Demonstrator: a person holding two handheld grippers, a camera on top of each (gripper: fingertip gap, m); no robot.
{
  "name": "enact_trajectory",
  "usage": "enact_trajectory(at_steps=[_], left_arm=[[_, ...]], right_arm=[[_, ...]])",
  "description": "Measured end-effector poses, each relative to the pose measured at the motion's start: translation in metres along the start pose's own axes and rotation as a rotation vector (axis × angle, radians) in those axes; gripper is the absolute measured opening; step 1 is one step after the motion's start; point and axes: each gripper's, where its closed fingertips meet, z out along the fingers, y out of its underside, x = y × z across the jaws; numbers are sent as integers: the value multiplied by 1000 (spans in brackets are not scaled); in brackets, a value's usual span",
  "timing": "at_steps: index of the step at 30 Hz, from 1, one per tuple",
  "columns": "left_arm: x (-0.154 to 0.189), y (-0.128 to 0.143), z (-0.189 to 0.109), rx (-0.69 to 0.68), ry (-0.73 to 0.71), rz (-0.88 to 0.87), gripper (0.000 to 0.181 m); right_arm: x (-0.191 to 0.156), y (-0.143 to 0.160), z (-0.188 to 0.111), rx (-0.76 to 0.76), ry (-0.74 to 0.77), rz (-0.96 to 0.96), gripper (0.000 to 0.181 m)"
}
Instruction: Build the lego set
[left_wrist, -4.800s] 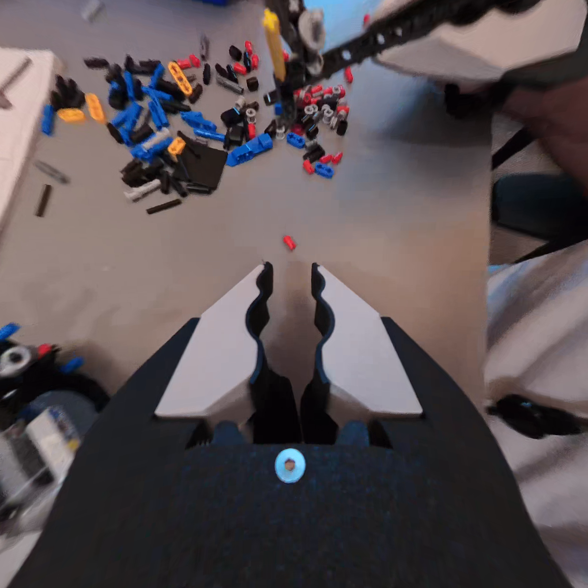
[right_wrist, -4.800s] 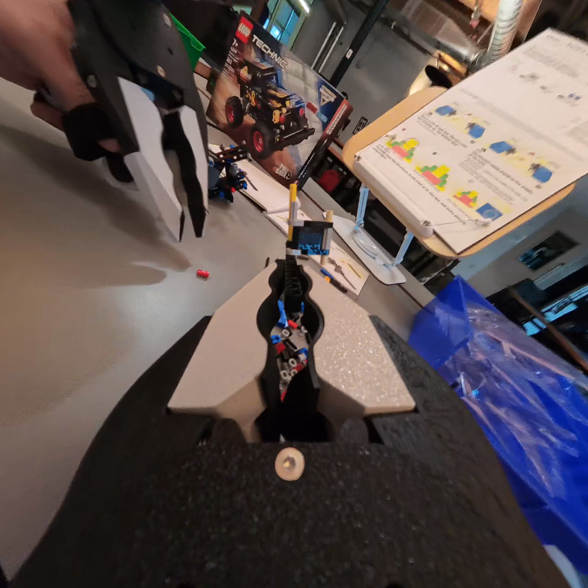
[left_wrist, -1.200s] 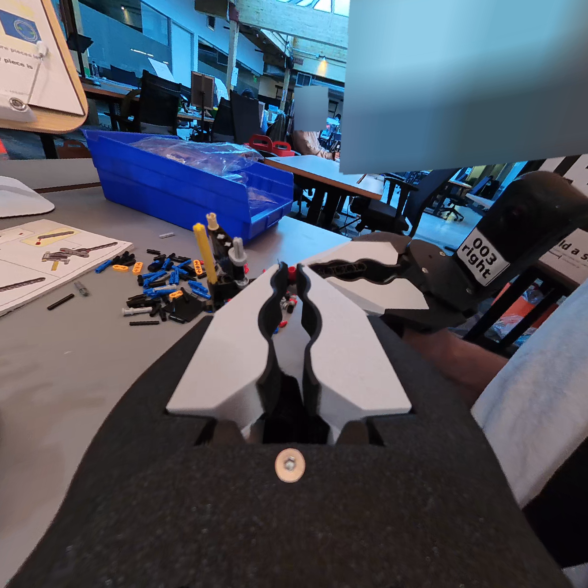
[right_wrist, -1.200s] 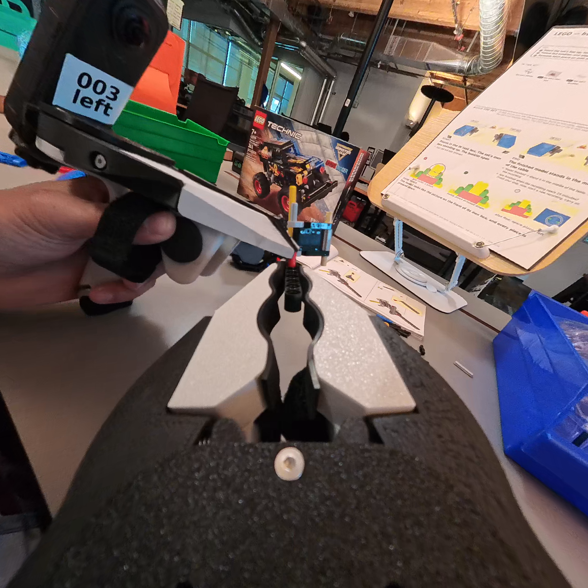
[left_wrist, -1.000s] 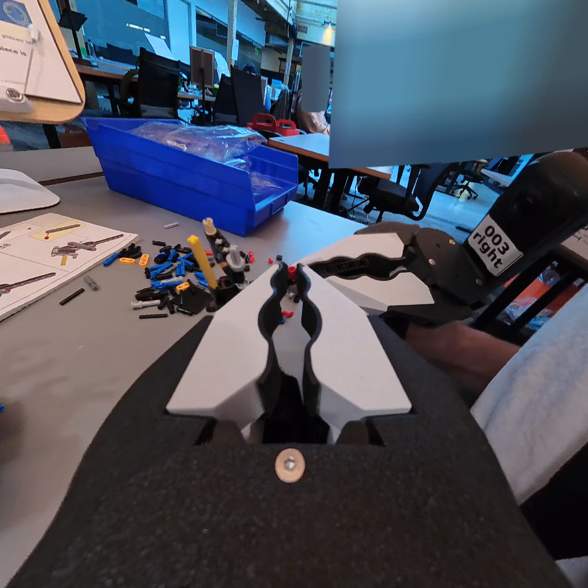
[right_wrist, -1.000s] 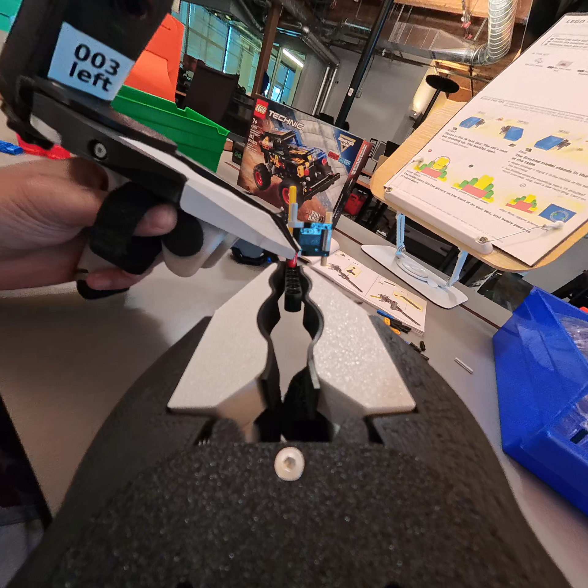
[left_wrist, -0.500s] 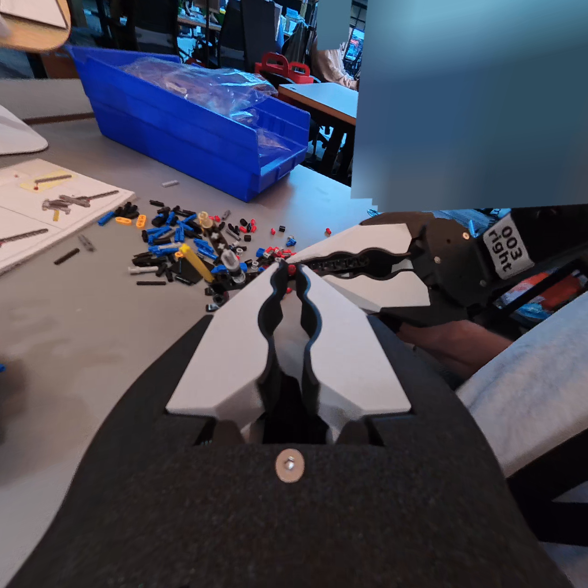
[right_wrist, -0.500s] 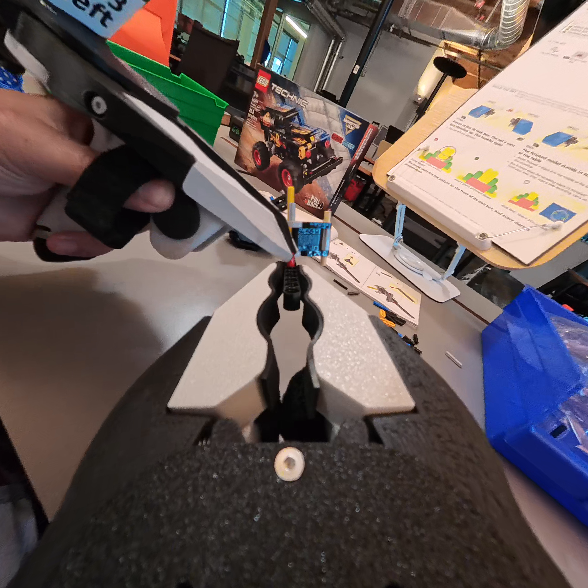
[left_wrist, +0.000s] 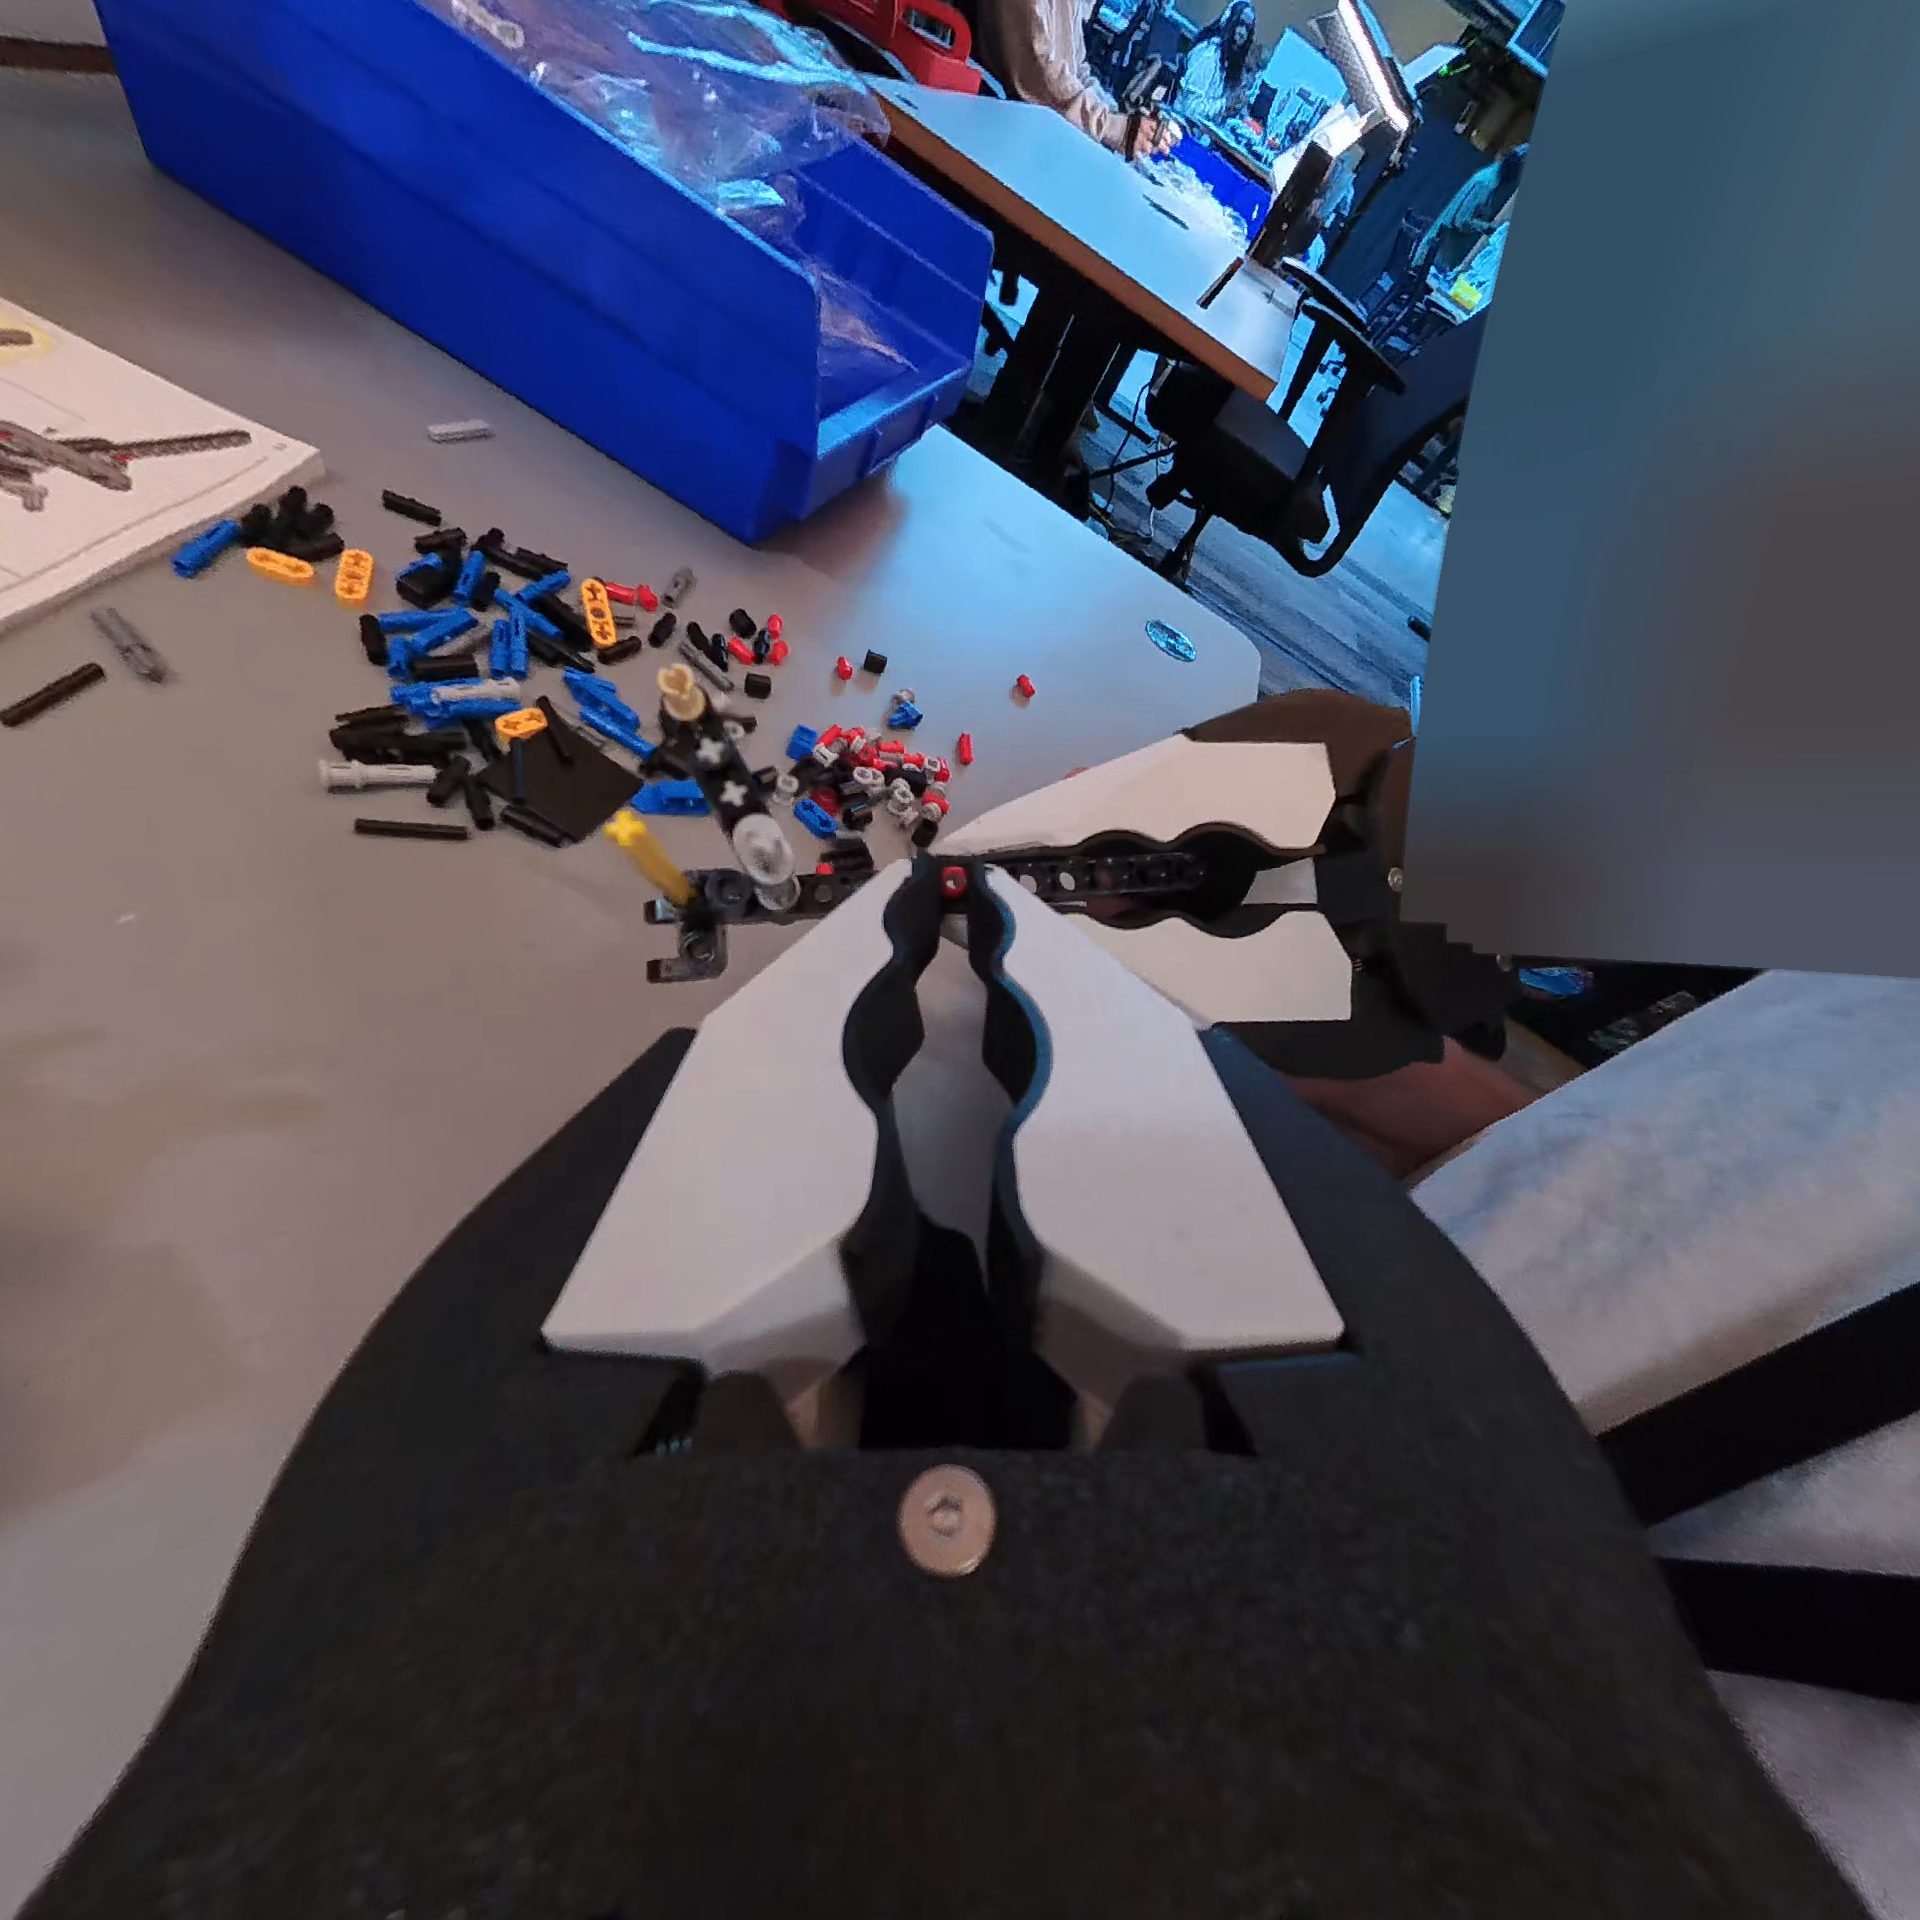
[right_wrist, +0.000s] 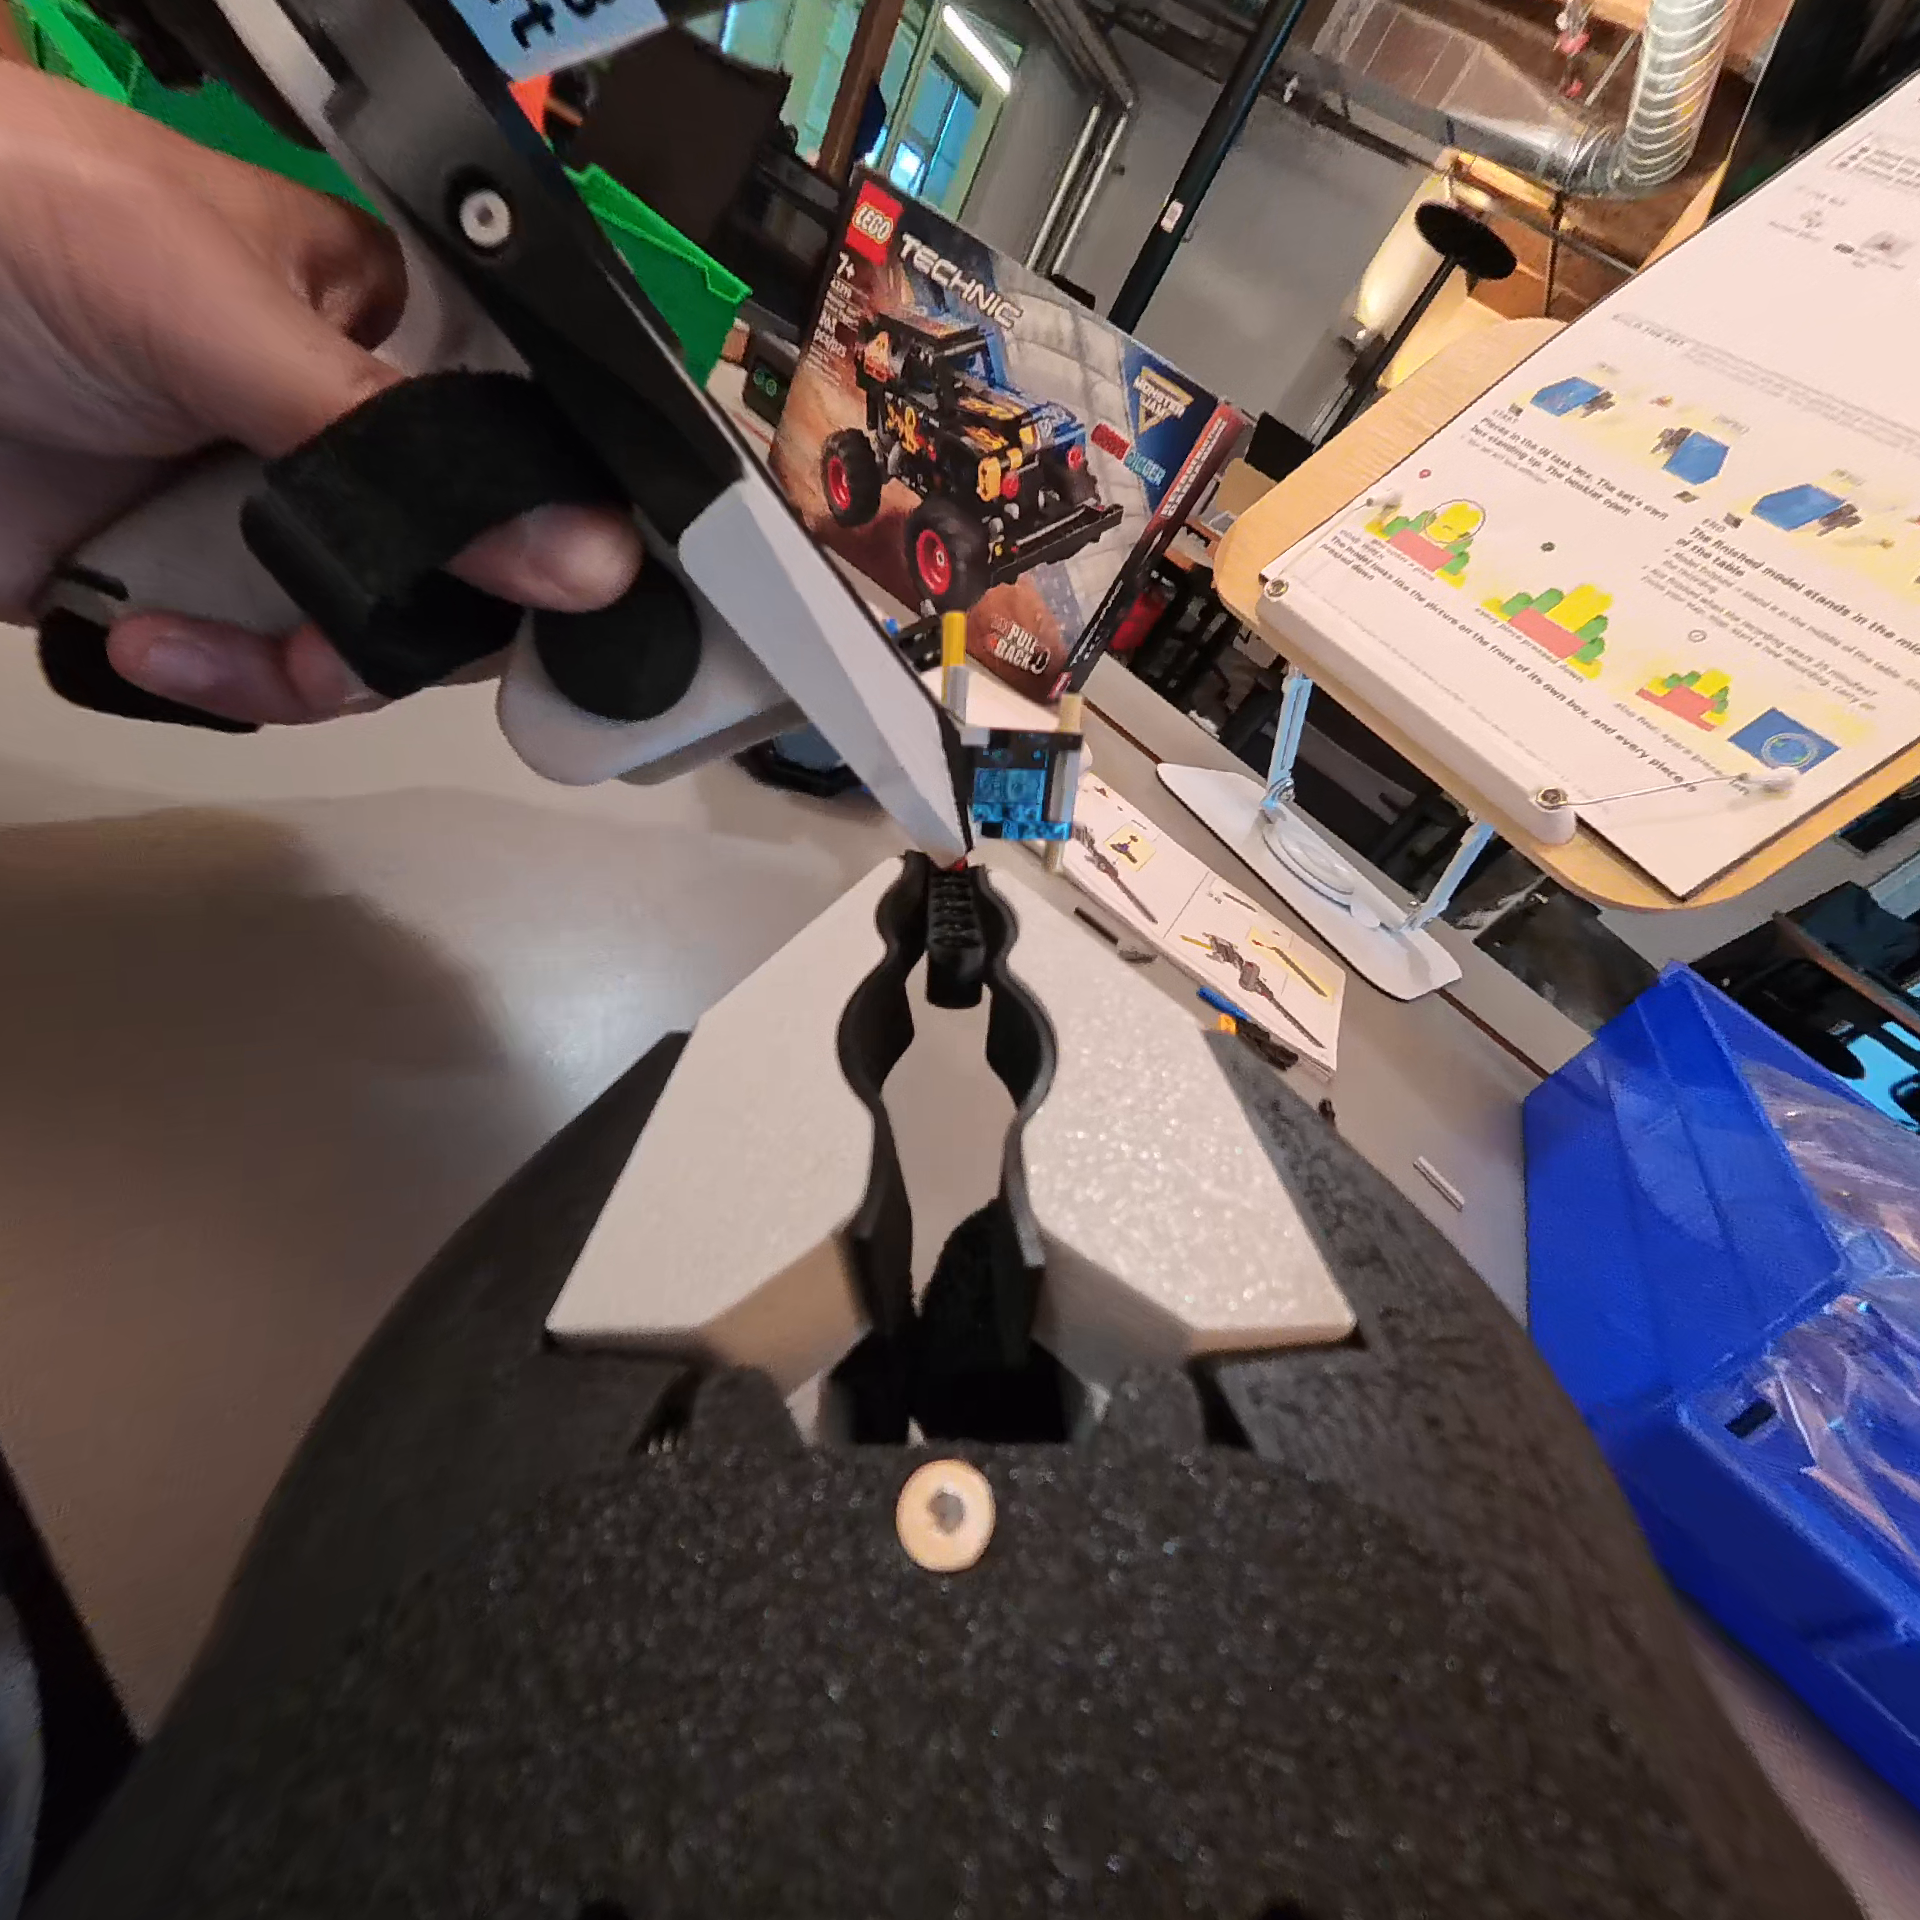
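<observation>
A: Pinching a small red peg (left_wrist: 950, 881) at its very tips, left gripper (left_wrist: 950, 896) is clamped down on it, peg end-on against the black beam (left_wrist: 1112, 876).

B: And the other side?

A: Right gripper (right_wrist: 948, 914) clenched on that beam's end, holding the half-built frame (right_wrist: 1013, 774) in the air above the table (left_wrist: 208, 1039). Blue block, yellow rod (right_wrist: 953, 639) and tan rod sticking up from the far end.

B: Handling?

A: Light, hard plastic, I'd judge. The peg is tiny and smooth, likely to squirt out if the push goes off-line. The beam is stiff, but the frame hangs far out from the grip, so pressing may lever it round. Better to hold the beam close to the hole being filled.

B: Room to move?

A: Tight at the join; the two sets of tips nearly touch. Below, the loose pile of pieces (left_wrist: 499, 665) lies mid-table, the blue bin (left_wrist: 582, 239) along the far edge, a booklet (left_wrist: 114, 457) toward the left edge. The near corner beside the pile is bare. The kit box (right_wrist: 997, 457) and an instruction board (right_wrist: 1621, 582) stand beyond the frame.
</observation>
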Motion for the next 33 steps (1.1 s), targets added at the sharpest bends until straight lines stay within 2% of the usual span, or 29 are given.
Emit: enact_trajectory(at_steps=[5, 9, 17, 28, 31, 33], left_arm=[[6, -15, -11, 74, -32, 102, 3], [5, -8, -9, 23, -69, 171, 0], [0, 1, -3, -25, -75, 152, 0], [-1, 6, -2, -4, -9, 55, 0], [-1, 3, -12, -6, -20, 103, 0], [-2, -11, -32, 65, -49, 140, 0]], right_arm=[[2, -3, -1, 32, -8, 38, 7], [-2, -2, 1, 23, -12, 5, 7], [-3, 1, 2, -5, -13, -11, 7], [-5, 3, 1, -25, -15, -55, 7], [-11, -3, 3, 29, -55, -45, 7], [-11, -3, 5, 17, -49, -79, 7]])
